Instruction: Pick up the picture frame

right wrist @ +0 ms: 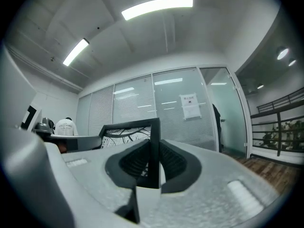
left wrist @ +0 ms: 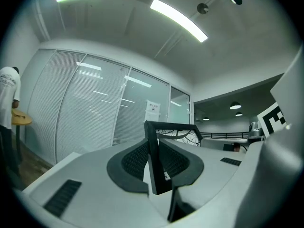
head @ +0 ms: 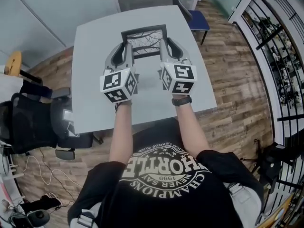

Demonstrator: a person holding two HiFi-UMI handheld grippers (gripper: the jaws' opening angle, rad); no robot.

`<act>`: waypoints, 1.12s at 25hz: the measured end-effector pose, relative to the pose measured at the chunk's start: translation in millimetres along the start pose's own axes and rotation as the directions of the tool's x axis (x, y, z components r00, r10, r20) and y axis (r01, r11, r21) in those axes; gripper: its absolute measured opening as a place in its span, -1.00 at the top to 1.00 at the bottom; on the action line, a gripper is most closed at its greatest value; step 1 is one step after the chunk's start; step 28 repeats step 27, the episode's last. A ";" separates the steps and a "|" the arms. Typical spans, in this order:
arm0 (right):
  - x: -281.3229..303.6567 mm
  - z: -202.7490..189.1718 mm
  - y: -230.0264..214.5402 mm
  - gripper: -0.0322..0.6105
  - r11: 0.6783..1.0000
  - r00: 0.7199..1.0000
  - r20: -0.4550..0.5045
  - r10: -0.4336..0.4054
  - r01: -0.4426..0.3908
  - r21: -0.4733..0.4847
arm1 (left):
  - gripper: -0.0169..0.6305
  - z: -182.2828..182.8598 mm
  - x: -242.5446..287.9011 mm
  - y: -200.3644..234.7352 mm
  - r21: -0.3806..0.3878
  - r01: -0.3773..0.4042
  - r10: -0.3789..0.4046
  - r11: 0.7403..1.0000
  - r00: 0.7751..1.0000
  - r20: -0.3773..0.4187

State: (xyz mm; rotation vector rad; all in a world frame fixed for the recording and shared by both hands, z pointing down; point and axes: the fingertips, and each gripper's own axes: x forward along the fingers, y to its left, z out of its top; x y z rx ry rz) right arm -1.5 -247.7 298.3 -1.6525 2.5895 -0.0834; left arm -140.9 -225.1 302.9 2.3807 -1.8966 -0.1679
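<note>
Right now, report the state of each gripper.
Left gripper: closed on the left edge of the picture frame.
Right gripper: closed on the right edge of the same frame.

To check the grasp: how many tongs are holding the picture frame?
2. The left tongs are shut on the left side of the picture frame; the right tongs are shut on its right side. No other tongs are in view.
</note>
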 end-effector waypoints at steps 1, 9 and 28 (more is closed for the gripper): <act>-1.3 4.0 2.0 0.70 1.000 1.000 0.009 0.001 -0.001 -0.006 | 0.72 3.7 -1.6 0.1 0.002 0.000 0.000 1.000 1.000 0.009; -6.2 18.8 8.0 0.70 1.000 0.999 0.033 0.014 -0.013 -0.024 | 0.72 20.5 -11.3 -3.4 0.012 -0.004 0.003 1.000 0.999 0.040; 27.5 -8.5 -8.4 0.70 0.999 1.000 -0.023 0.021 -0.022 -0.030 | 0.72 -12.8 21.1 10.3 -0.046 -0.015 0.014 0.999 1.000 -0.027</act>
